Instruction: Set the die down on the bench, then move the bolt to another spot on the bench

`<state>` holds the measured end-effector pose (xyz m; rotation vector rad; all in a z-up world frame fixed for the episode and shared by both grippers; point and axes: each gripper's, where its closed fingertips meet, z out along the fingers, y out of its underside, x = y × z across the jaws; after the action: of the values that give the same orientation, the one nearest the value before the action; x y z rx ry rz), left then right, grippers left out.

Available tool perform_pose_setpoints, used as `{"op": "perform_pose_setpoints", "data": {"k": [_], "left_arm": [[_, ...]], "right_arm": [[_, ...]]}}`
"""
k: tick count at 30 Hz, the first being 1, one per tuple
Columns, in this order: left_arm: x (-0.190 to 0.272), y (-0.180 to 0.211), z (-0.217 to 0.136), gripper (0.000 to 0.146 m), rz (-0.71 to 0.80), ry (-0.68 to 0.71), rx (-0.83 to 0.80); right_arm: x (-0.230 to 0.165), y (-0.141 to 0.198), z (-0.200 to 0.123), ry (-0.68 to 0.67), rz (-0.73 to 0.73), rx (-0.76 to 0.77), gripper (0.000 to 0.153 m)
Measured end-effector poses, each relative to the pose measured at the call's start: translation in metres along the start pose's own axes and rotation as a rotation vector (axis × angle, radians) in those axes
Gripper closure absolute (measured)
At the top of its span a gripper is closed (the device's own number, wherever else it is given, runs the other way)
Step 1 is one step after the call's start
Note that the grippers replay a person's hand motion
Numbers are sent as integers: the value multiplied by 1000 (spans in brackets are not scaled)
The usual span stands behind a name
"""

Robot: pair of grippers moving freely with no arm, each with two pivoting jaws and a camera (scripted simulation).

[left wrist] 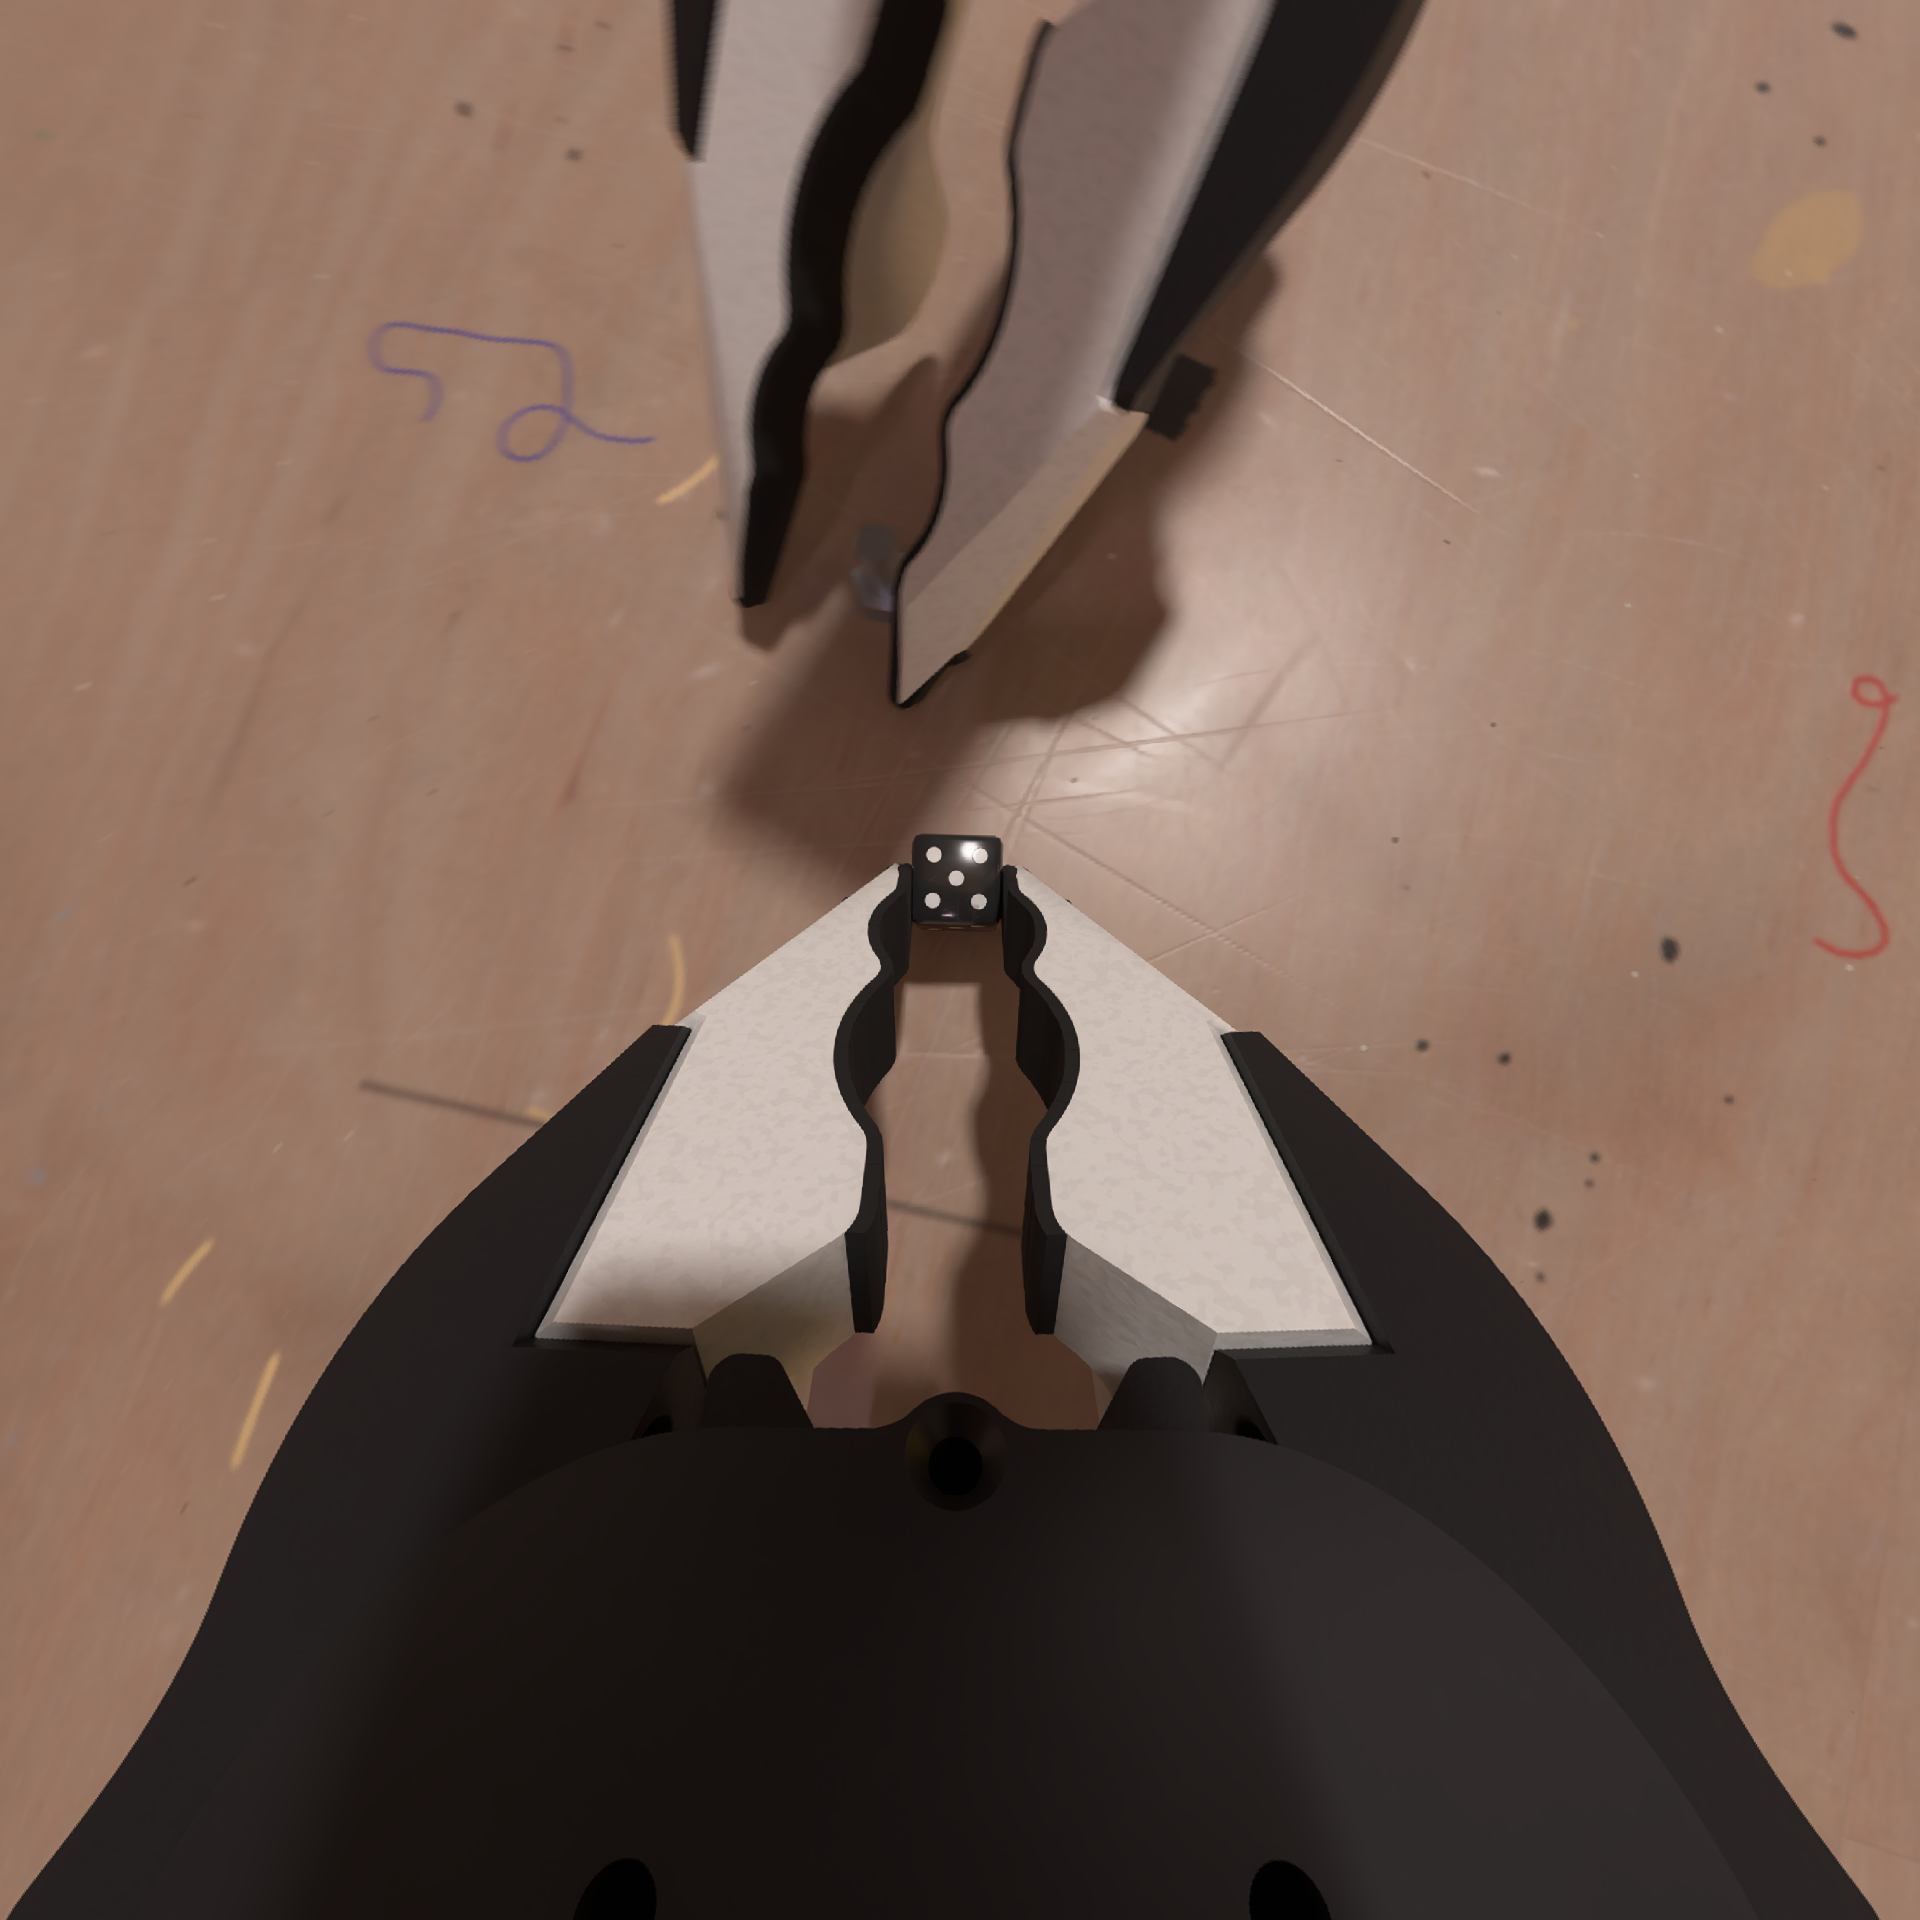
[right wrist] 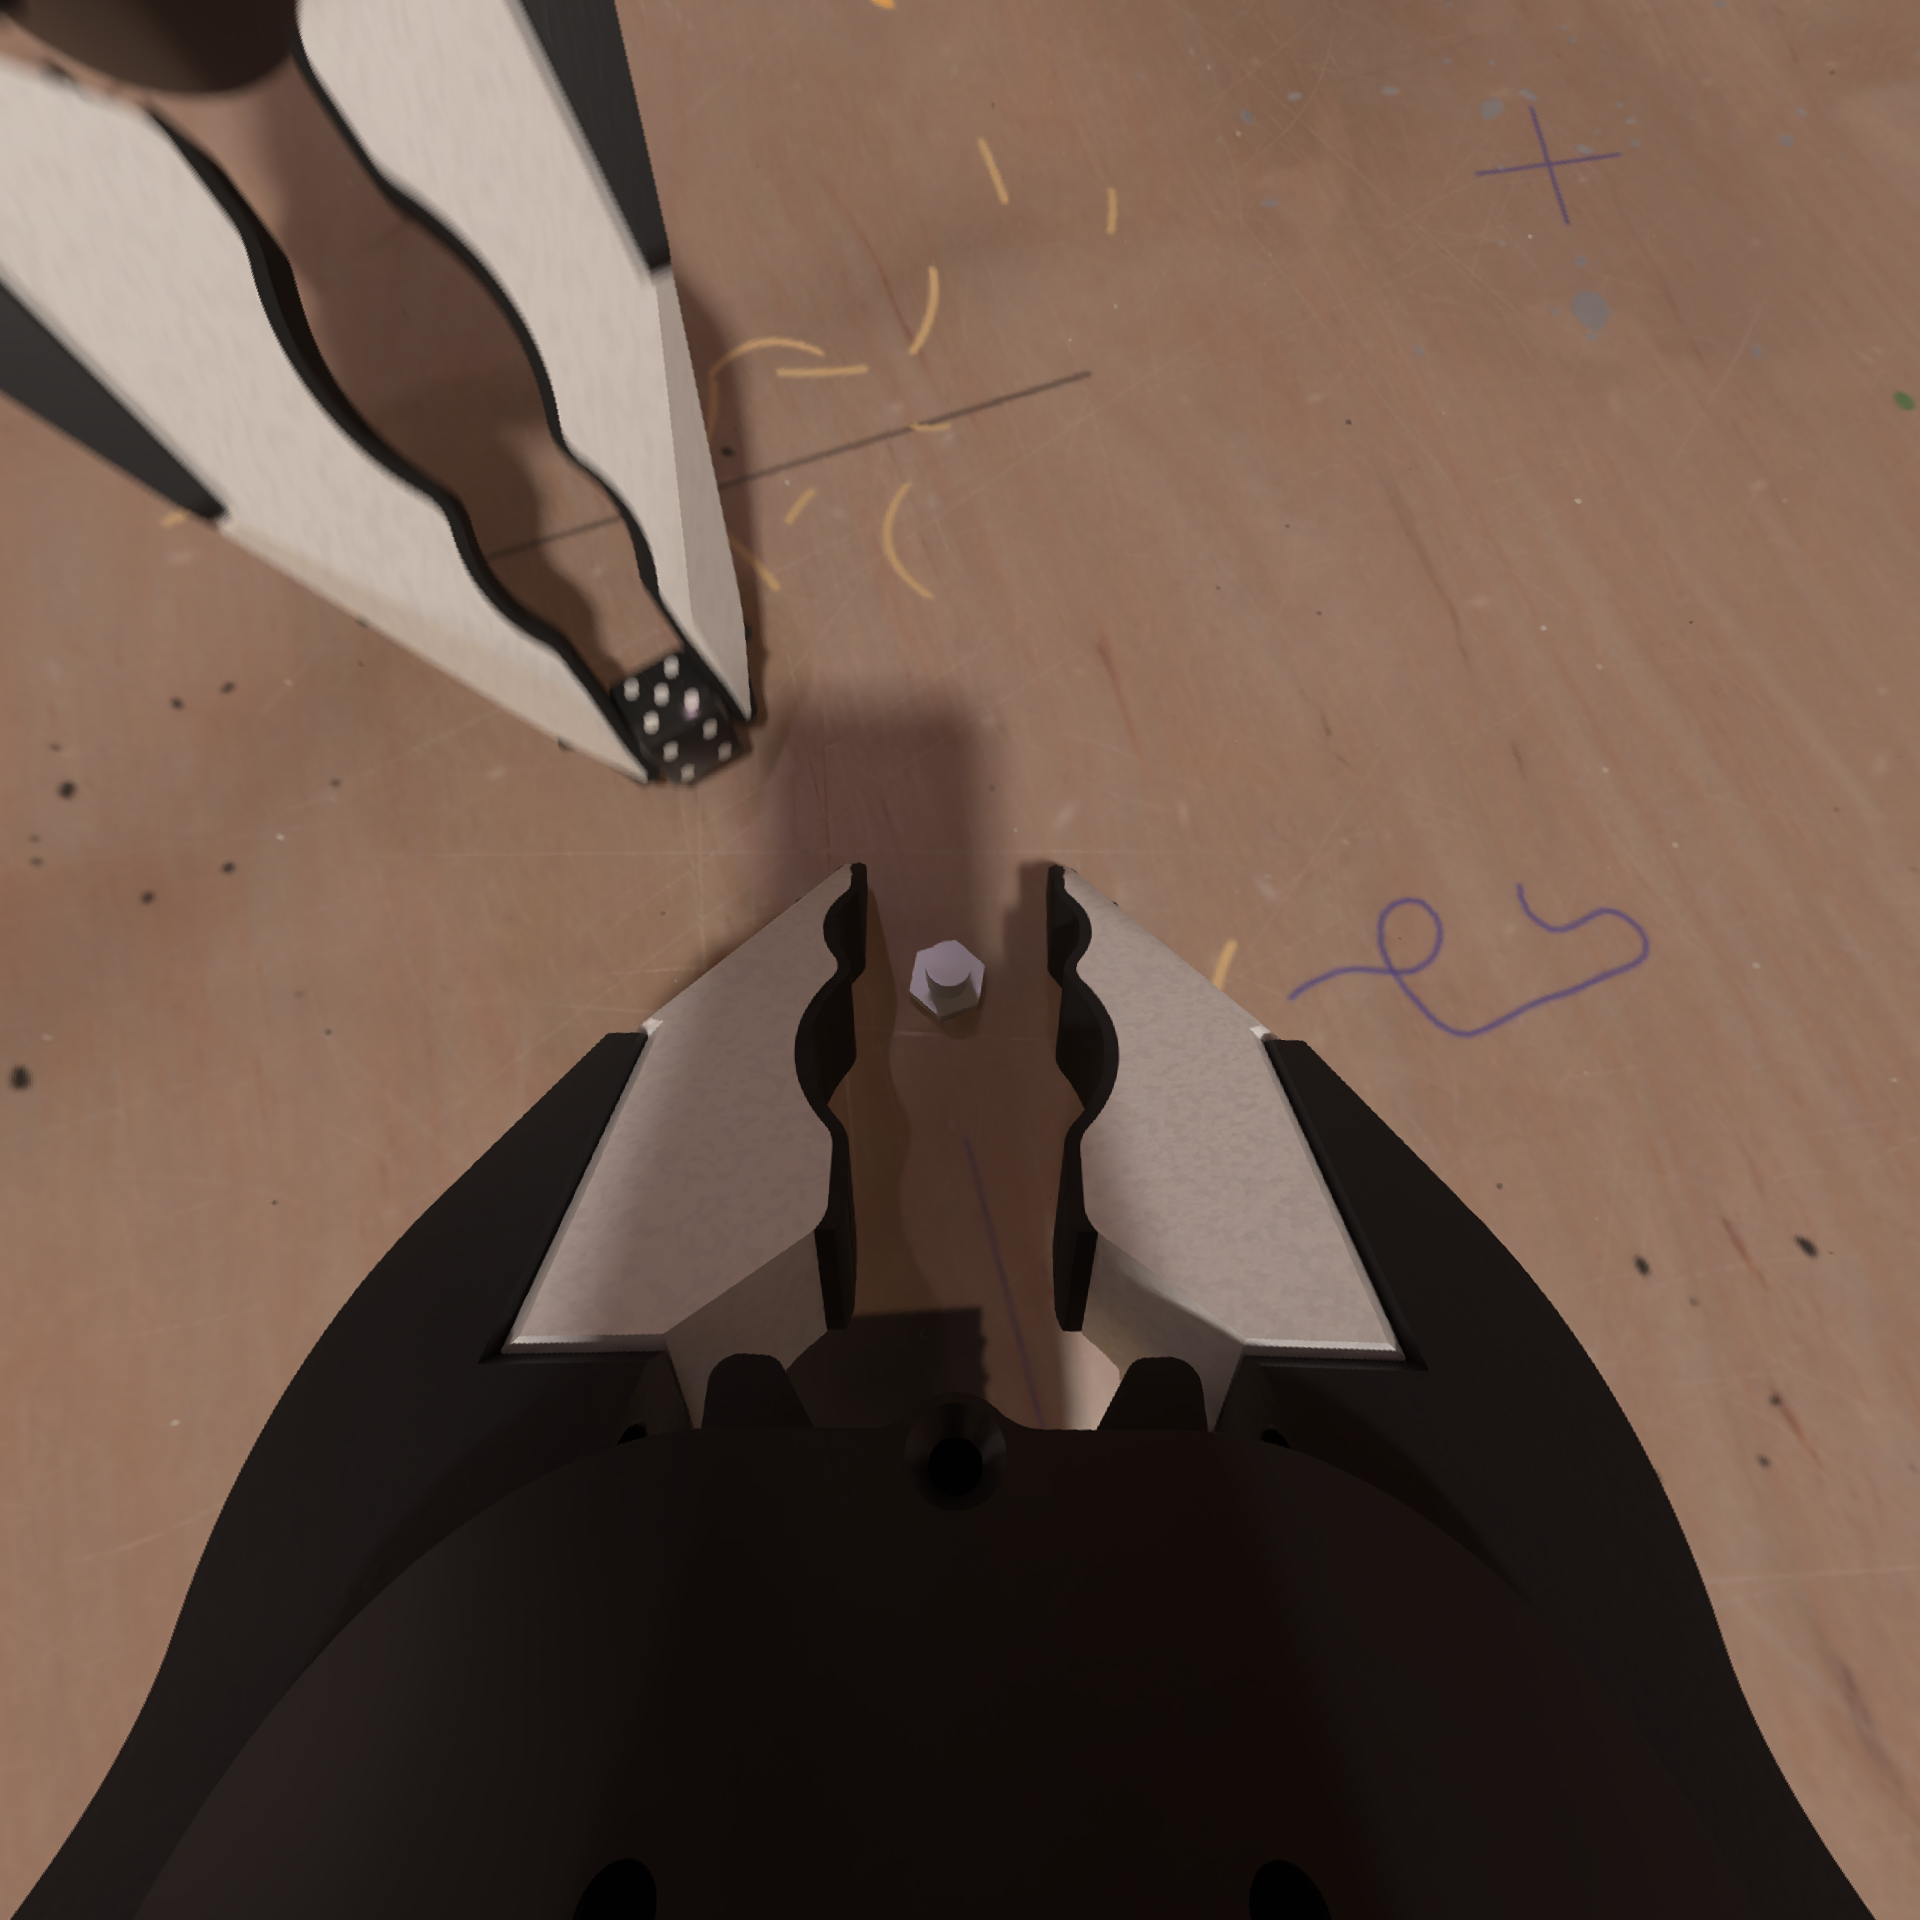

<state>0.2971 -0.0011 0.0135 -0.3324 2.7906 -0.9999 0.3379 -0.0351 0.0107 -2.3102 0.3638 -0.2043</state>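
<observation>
The worktop [left wrist: 312, 727] looks like pale brown wood, its faint grain matt and worn, crossed by fine scratches, dark specks and thin pen and crayon scribbles; a soft sheen shows just ahead of the left claw [left wrist: 956, 883]. The die [left wrist: 956, 881] pinched at that claw's tips is glossy black plastic with white pips and a bright glint on top. Both claws have matt black bodies and fingers [left wrist: 769, 1122] faced in a pale, finely mottled, dull material edged with black wavy pads. Between the fingers of the right claw [right wrist: 956, 883], the bolt [right wrist: 943, 975] looks like pale grey metal, smooth and satin.
</observation>
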Motion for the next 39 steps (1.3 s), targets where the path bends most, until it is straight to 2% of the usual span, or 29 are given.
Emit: {"op": "perform_pose_setpoints", "data": {"k": [3, 5, 9, 11, 13, 18, 21, 23, 25, 28, 31, 35, 39], "left_arm": [[-19, 9, -21, 130, -60, -85, 33], [-43, 33, -49, 130, -129, -184, 33], [-103, 143, -131, 130, -320, -516, -163], [-117, 190, -162, 130, -417, -593, -232], [-123, 214, -176, 130, -464, -605, -232], [-131, 225, -172, 130, -482, -564, -181], [-132, 223, -171, 129, -472, -552, -170], [-131, 223, -176, 109, -472, -571, -165], [-129, 221, -184, 97, -485, -597, -138], [-122, 217, -197, 95, -507, -633, -81], [-110, 218, -204, 96, -515, -651, -55], [-94, 220, -206, 97, -516, -658, -34], [-82, 217, -205, 97, -558, -652, 51]], "right_arm": [[0, 2, 0, 24, -24, -8, 123], [-2, 2, 1, 23, -23, -10, 126], [1, -1, -2, 55, -18, -18, 122], [1, -6, -6, 61, 5, -8, 119], [1, -6, -11, 70, 31, -21, 117], [-3, 11, -12, 72, 95, -130, 111], [-3, 13, -10, 77, 137, -124, 124], [-1, 13, -10, 108, 133, -136, 140], [0, 10, -10, 129, 108, -152, 140], [-10, -26, -5, 73, 78, -77, 139], [-29, -96, 17, -31, 3, 28, 139], [-44, -180, 90, -139, -192, -2, 140], [-48, -213, 174, -292, -225, -167, 140]]}}
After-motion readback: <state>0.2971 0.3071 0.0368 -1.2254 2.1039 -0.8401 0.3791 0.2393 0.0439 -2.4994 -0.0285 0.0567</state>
